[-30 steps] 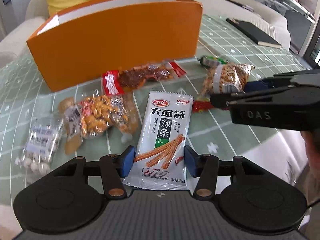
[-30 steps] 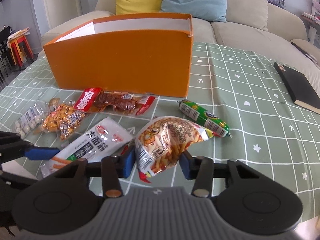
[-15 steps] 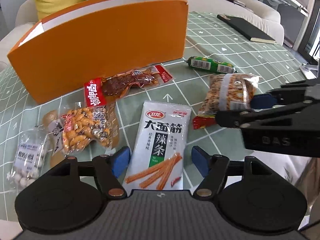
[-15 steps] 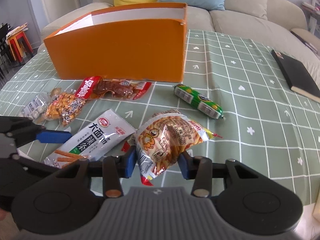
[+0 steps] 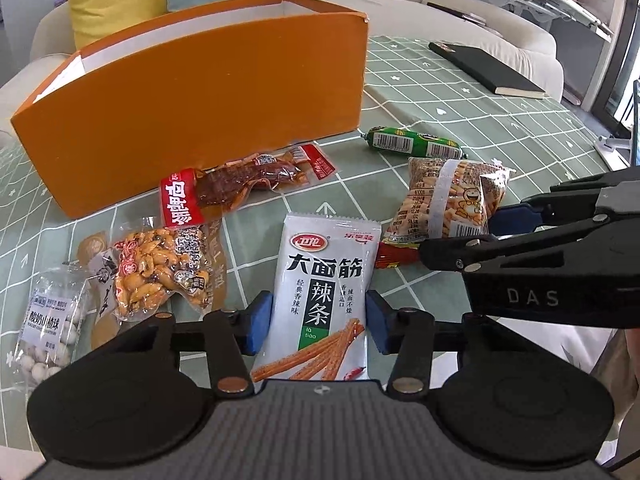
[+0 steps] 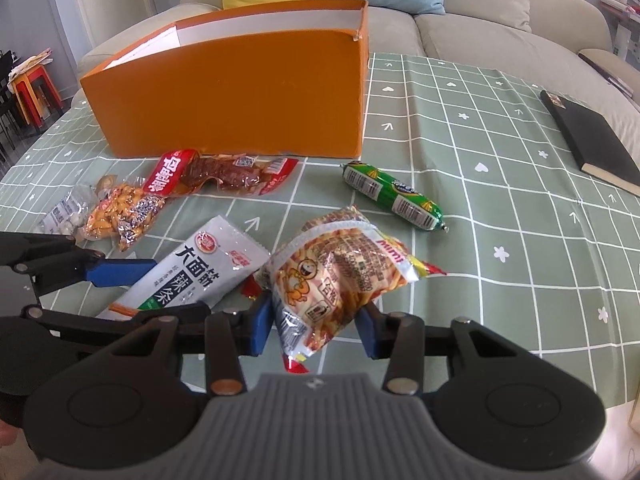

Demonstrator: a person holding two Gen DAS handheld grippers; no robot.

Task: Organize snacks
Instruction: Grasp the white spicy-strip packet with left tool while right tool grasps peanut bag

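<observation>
My left gripper (image 5: 318, 322) is shut on the white spicy-strip packet (image 5: 326, 276), which also shows in the right wrist view (image 6: 200, 268). My right gripper (image 6: 316, 326) is shut on the orange cracker bag (image 6: 340, 276), also seen in the left wrist view (image 5: 448, 200). Both packets are held just above the table. The orange box (image 5: 192, 96) stands open-topped behind the snacks, and shows in the right wrist view (image 6: 240, 84).
On the green checked tablecloth (image 6: 500, 184) lie a green sausage (image 6: 394, 196), a red dried-meat packet (image 6: 220, 172), a peanut bag (image 5: 160, 276) and a yogurt-ball packet (image 5: 44, 324). A black notebook (image 6: 588, 140) lies at the right. A sofa stands behind.
Both grippers have closed on their packets and drawn back and up a little; the left pads now press the white packet's sides.
</observation>
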